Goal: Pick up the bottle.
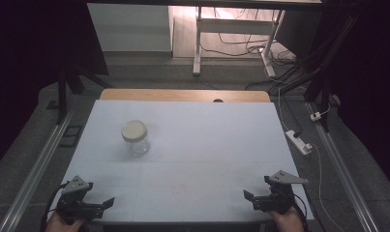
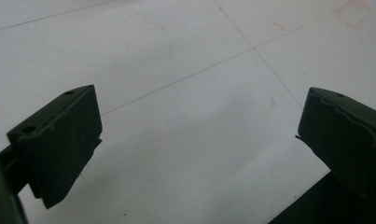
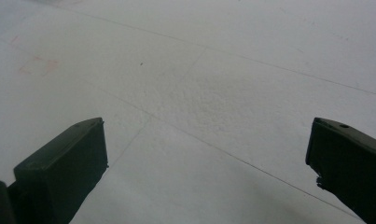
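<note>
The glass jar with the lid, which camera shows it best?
The high view: the jar stands upright on the white table, lid on, left of centre. The left and right gripper views look down at bare table between their open jaws, so they give nothing on it.

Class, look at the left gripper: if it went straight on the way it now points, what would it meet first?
The left gripper, jaws open, points toward the table's middle and slightly downward. Its own view shows bare white table surface ahead, so it would probably meet the tabletop first. The jar stands off that line, though depth is uncertain.
</note>
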Tool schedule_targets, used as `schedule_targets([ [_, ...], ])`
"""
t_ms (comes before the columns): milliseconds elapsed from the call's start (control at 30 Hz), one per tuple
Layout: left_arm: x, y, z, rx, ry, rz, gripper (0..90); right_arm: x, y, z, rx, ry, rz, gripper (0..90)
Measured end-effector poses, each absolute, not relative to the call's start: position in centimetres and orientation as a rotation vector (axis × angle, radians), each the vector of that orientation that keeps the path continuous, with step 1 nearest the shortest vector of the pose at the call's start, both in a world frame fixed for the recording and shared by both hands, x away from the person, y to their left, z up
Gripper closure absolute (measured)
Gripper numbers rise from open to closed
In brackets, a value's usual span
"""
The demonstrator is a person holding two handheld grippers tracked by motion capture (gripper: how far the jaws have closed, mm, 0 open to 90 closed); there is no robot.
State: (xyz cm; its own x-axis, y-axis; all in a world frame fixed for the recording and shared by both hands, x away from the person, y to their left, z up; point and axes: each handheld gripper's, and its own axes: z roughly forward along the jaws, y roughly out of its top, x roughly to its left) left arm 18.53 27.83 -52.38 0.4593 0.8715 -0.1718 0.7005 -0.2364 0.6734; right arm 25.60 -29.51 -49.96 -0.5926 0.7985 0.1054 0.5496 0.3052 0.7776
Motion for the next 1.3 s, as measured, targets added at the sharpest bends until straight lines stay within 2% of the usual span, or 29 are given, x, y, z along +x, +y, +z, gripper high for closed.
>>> schedule_targets([
  [833, 18.89, 27.88, -52.51, 2.022, 1.327, 0.266, 0.0, 25.77, -29.45, -50.02, 1.219, 2.302, 1.174, 0.0],
  [1300, 19.29, 28.52, -51.93, 2.001, 1.268, 0.21, 0.0, 25.88, -29.45, -50.07, 1.228, 2.308, 1.165, 0.0],
])
